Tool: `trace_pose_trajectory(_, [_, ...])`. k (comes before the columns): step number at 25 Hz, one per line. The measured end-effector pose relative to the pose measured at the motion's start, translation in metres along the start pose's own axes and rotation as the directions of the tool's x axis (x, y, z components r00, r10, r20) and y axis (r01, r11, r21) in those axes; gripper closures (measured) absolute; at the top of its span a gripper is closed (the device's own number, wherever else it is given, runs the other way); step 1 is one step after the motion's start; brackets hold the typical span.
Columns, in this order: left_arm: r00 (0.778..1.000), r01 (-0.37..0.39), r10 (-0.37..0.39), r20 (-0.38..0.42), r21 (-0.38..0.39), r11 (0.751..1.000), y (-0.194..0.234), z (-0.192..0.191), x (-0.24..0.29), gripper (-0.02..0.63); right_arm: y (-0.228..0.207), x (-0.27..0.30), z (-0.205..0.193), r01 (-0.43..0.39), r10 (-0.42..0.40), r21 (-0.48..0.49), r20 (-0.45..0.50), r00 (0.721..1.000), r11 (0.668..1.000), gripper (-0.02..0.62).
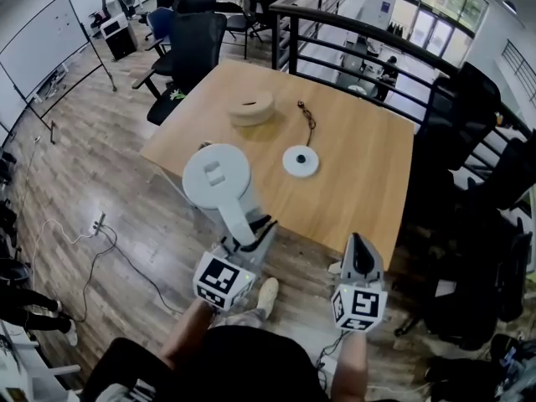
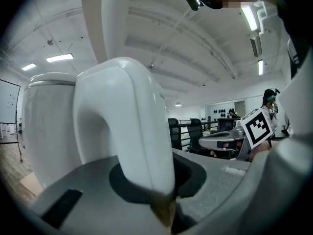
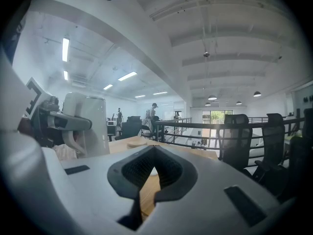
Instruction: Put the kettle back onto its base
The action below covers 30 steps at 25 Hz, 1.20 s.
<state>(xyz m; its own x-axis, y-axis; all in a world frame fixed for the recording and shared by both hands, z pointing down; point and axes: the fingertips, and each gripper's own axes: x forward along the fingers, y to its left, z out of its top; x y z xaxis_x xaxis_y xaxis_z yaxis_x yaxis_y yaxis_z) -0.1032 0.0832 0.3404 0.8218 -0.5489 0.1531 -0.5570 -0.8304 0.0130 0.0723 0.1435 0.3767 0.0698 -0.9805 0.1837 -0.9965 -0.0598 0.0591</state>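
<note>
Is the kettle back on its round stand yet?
Not yet. Done: the left gripper is clamped on the handle of the kettle, which is in the air. In hand: it is by the table. Left: reach the bare white base and set it down.

Glossy white plastic kettle (image 1: 216, 177), matt wooden table (image 1: 368, 182), smooth white plastic base (image 1: 301, 161).

The right gripper (image 3: 153, 149) holds its jaws together, empty — white kettle (image 3: 91, 124) at left, wooden bench (image 3: 128, 143) ahead.
</note>
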Motion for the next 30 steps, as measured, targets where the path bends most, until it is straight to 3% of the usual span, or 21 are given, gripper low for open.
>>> trace_pose_trajectory(12, [0.999,0.048,-0.049,-0.023,-0.026,0.999,0.054,-0.004,0.061,0.554,-0.005,0.081,0.007,0.010,-0.010,0.002,0.000,1.000,1.000,0.597])
trace_pose_trajectory(19, [0.997,0.076,-0.077,-0.024,-0.024,0.997,0.079,-0.004,0.092,0.554,-0.011,0.115,0.009,0.036,-0.036,-0.001,-0.054,0.998,0.999,0.597])
trace_pose_trajectory(30, [0.993,0.115,-0.115,-0.024,-0.031,0.993,0.097,-0.004,0.131,0.554,-0.025,0.154,0.010,0.050,-0.050,-0.006,-0.060,0.997,0.999,0.597])
